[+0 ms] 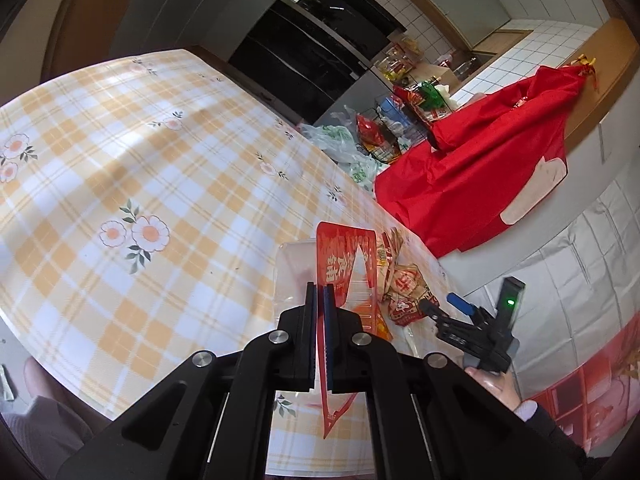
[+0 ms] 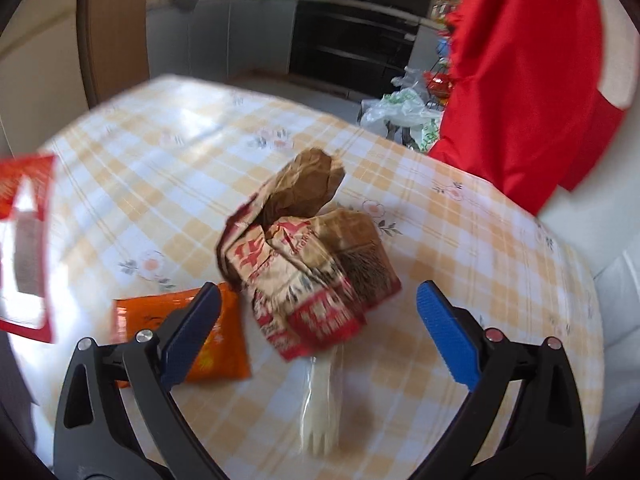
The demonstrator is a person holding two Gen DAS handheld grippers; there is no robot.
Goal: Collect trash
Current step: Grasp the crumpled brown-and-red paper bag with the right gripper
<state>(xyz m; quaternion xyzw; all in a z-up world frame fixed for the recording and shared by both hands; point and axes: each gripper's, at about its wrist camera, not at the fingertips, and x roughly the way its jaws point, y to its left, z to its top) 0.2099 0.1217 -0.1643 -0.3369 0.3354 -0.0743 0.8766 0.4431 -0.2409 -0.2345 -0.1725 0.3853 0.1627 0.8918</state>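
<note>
My left gripper (image 1: 320,294) is shut on a flat red wrapper with a clear window (image 1: 346,264), held upright above the checked tablecloth (image 1: 120,168). That wrapper (image 2: 24,240) also shows at the left edge of the right wrist view. A crumpled brown-and-red paper bag (image 2: 304,248) lies on the table, seen too in the left wrist view (image 1: 404,294). My right gripper (image 2: 320,300) stands open just before it, pads clear of the paper; it appears as well in the left wrist view (image 1: 444,304). An orange sachet (image 2: 224,348) lies under its left finger. A wrapped white plastic fork (image 2: 320,408) lies nearer.
A large red cloth (image 1: 480,168) drapes over something at the table's right side (image 2: 528,80). Plastic bags (image 1: 340,140) and wire baskets of packets (image 1: 392,120) stand on the floor beyond the table. A dark oven front (image 1: 312,52) and grey cabinets are behind.
</note>
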